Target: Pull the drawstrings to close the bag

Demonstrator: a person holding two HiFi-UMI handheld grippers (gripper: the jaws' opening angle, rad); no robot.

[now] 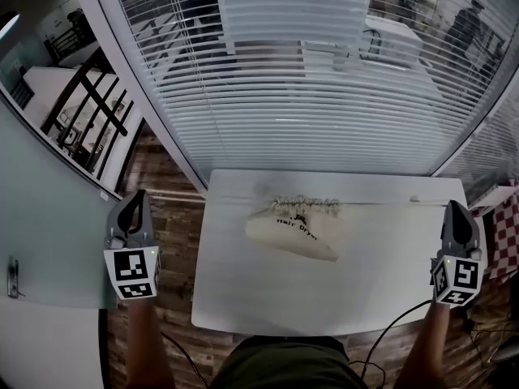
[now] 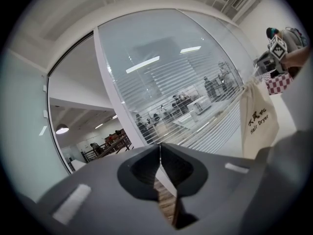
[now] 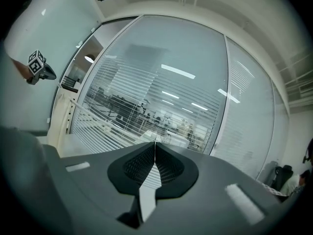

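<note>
Closing of left jaws: the tips of the left gripper (image 2: pixel 160 146) are seen pressed together along one seam.
Right jaws: the tips of the right gripper (image 3: pixel 155 143) are likewise brought together, tip to tip.
Gripper positions: one is held beyond each side edge of the white rectangular table (image 1: pixel 243 290).
Thin pale drawstring (image 1: pixel 381 203): stretched from the cream fabric bag with black print (image 1: pixel 296 235) toward the right edge; its end cannot be traced.
Bag position: laid flat at the table's middle rear, mouth gathered.
</note>
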